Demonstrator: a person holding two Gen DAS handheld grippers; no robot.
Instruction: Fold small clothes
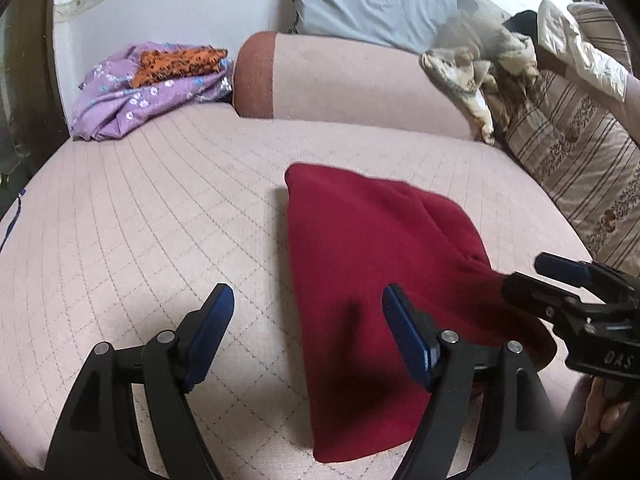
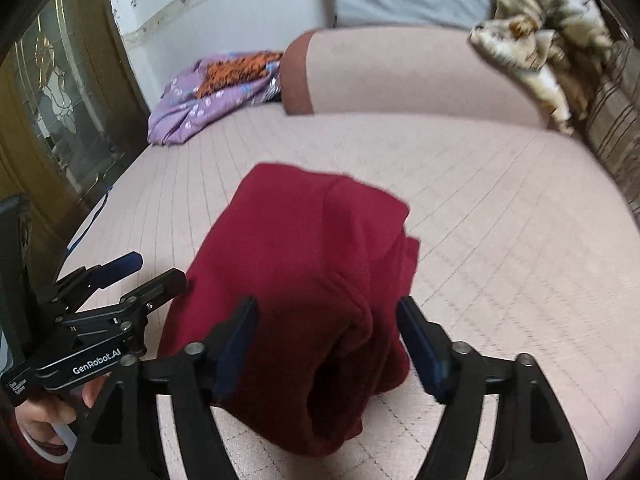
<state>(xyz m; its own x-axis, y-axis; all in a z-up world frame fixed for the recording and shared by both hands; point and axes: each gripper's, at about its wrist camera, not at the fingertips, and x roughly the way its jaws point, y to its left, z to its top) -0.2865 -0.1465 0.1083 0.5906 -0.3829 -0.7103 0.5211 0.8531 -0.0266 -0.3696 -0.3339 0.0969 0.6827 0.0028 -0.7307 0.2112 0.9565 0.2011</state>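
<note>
Here both tongs stand wide open, gripping nothing: the left tongs (image 1: 308, 312) straddle the near left edge of the folded maroon garment (image 1: 372, 248), the right tongs (image 2: 326, 320) its bunched near end. It lies on the quilted pink bed (image 1: 140, 200), long axis running away toward the bolster (image 1: 340, 80). Probably best to smooth the lumpy near end before folding again.
</note>
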